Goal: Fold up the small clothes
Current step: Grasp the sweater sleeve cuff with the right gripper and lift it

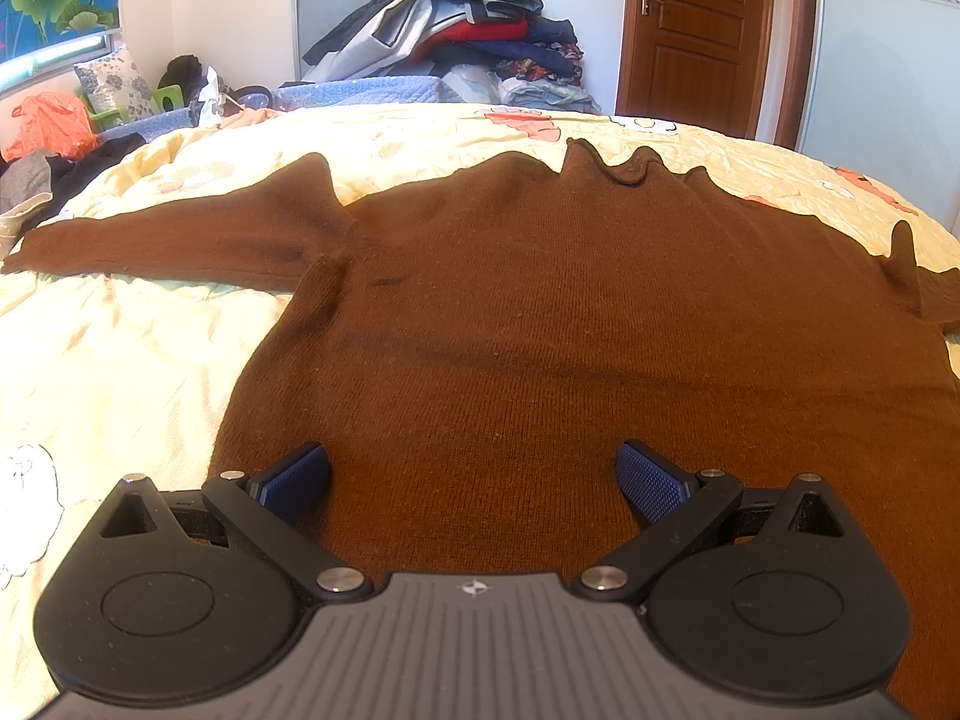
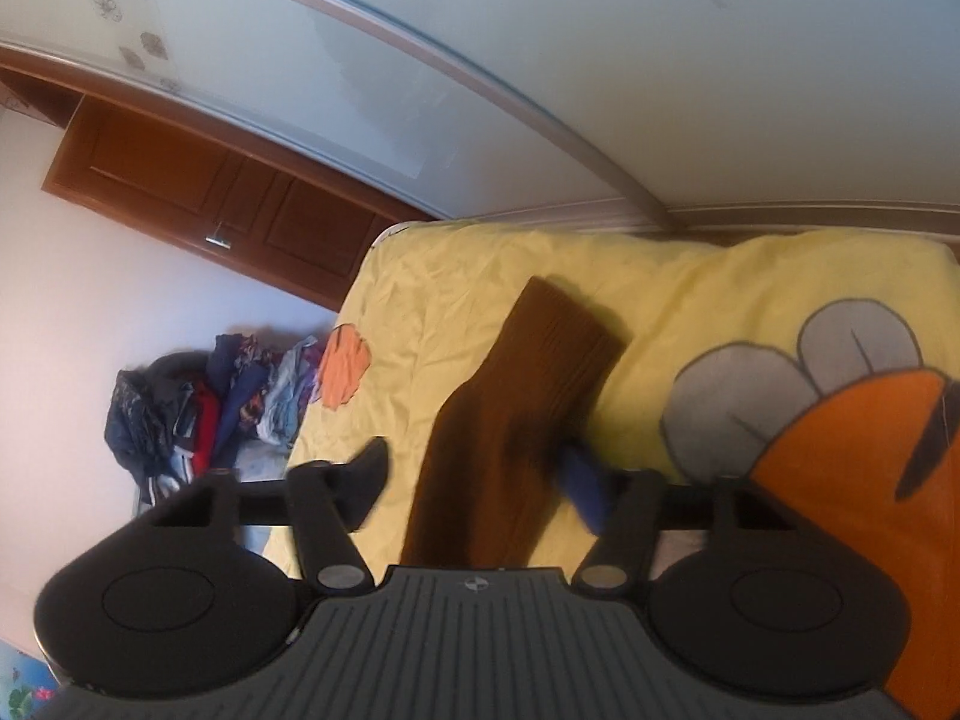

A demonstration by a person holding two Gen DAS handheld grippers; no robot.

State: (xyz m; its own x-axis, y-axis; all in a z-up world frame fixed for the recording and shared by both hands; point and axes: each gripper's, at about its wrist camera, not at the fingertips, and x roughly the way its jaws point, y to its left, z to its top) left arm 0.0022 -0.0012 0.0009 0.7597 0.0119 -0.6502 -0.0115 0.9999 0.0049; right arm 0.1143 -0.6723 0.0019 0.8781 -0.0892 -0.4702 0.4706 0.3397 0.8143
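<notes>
Brown knit fabric fills most of the left wrist view: a small sweater lies flat and face up on a bed covered by a pale yellow quilt with cartoon prints. Its collar points away from the camera, and one sleeve stretches out to the side. Spread like this, the garment looks ready for a first fold, though none seems made yet.

The left gripper hovers low over the hem end of the sweater, its blue-padded fingers spread wide and holding nothing. It appears placed there to steady or pick up the hem.

In the right wrist view, the sweater's other sleeve runs away from the camera across the quilt, its ribbed cuff at the far end. The right gripper straddles this sleeve with its fingers partly open. One blurred blue pad sits at the sleeve's edge, and the other finger stands clear of the cloth, so the sleeve is not yet pinched. The position suggests a grasp meant to fold the sleeve inward.

No basket or box is visible. Loose clothes are heaped behind the bed, beside a wooden door.
</notes>
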